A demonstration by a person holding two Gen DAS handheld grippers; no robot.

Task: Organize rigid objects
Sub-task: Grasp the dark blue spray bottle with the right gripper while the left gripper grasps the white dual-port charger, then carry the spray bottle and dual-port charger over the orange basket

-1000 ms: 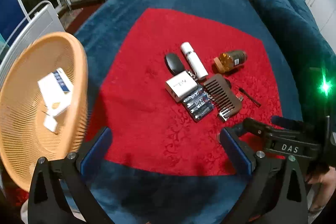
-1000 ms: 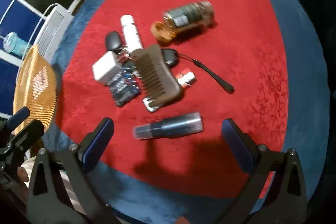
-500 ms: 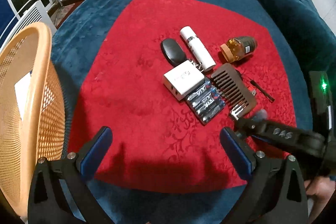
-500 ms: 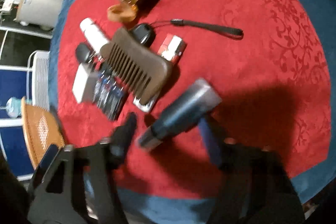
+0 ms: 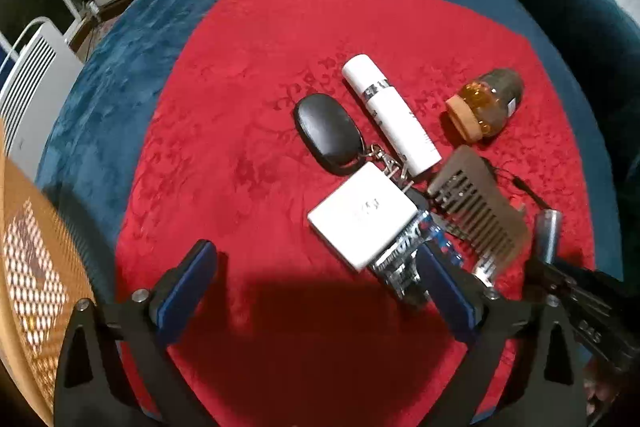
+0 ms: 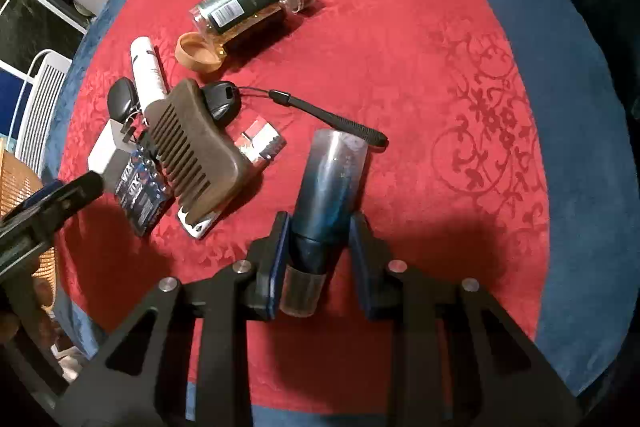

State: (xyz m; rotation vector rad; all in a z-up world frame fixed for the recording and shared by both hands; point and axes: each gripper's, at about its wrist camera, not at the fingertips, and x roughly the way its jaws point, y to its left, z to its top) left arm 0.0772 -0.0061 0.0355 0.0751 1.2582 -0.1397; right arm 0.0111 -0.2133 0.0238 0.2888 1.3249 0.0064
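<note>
My right gripper (image 6: 318, 227) is shut on a dark blue spray bottle (image 6: 330, 187), held just above the red cloth (image 6: 420, 27). Its tip also shows in the left wrist view (image 5: 547, 233). My left gripper (image 5: 316, 267) is open and empty, low over the cloth near the white charger box (image 5: 362, 213) and the battery pack (image 5: 404, 259). A brown comb (image 5: 478, 211), black key fob (image 5: 328, 129), white tube (image 5: 390, 113) and amber jar (image 5: 486, 99) lie in a cluster. The wicker basket (image 5: 28, 267) is at the left.
A small black key with a lanyard (image 6: 304, 103) and a red-white lighter (image 6: 260, 143) lie by the comb. The cloth lies on a blue blanket (image 5: 120, 47). A white heater (image 5: 28, 83) stands off the bed at the left.
My right gripper has closed on the blue spray bottle and turned it end-on. My left gripper has moved away from the basket, forward and down toward the object cluster.
</note>
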